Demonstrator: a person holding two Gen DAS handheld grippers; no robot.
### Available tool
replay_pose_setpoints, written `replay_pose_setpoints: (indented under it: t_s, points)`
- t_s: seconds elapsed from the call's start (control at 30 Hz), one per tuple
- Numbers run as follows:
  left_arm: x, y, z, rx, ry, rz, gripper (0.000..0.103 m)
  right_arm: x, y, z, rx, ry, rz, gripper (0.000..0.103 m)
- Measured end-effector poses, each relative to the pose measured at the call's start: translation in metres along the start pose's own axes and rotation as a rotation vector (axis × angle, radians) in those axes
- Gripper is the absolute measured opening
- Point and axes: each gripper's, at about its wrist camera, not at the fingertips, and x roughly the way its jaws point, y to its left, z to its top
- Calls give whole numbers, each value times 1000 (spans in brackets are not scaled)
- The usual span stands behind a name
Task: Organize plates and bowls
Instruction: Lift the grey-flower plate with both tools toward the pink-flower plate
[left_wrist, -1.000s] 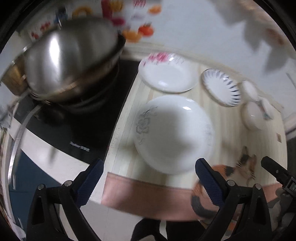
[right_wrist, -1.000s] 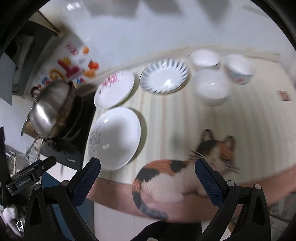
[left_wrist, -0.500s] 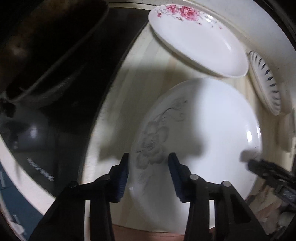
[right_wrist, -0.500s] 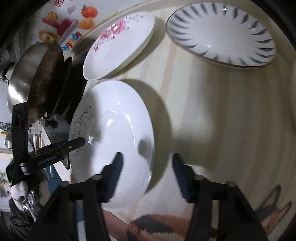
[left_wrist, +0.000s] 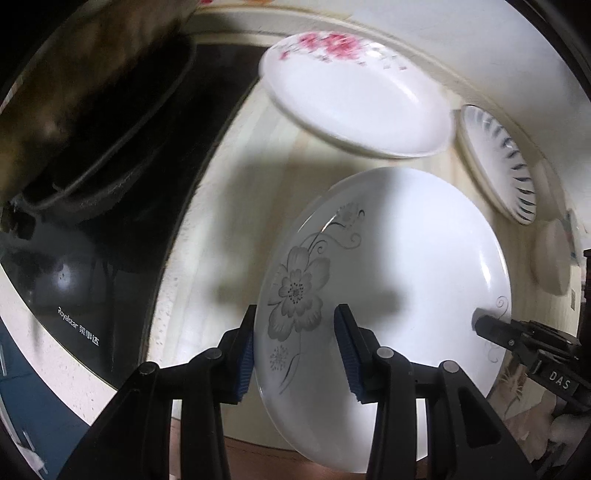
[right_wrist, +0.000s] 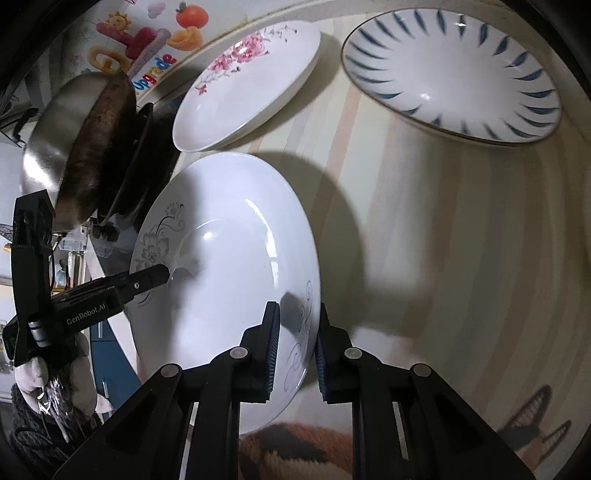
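Nearest in both wrist views lies the large white round plate with a grey flower print, flat on the pale striped worktop with its hollow facing up and nothing in it. Its grey flower sits toward the left rim, a thin grey scroll toward the right rim.

The left gripper straddles the plate's left rim, one blue-padded finger outside the edge and the other over the flower print; the jaws are set narrow, but whether the pads press the rim cannot be told. The right gripper straddles the right rim by the scroll, one finger over the inside and one outside, and again the pictures do not settle whether it is clenched on the plate or merely around it.

At the near edge a calico cat shows its orange and black fur just beside the plate.

Left of the plate is a black induction cooktop carrying a steel wok.

Farther back, just beyond the grey-flower plate, rests a white plate with pink blossoms, empty. To its right sits a white shallow bowl with blue dashes around its rim, also empty. A white bowl stands at the right edge of the left wrist view.
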Motion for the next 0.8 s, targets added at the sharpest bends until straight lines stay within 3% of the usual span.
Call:
replay_pose_setpoints:
  t_s: [0.3,0.5,0.8]
  points:
    - [-40,-64,-24,131,-44,-52,38,-66,-35,-48,75,-65,-4,20]
    - [-14,-96,-42,194,-16,-79,38,-94,-67,-83,122,-104,-39,20]
    - [22,-123,-48,215,27,-66,38,-80,-106,-111,183,-90,-70,20]
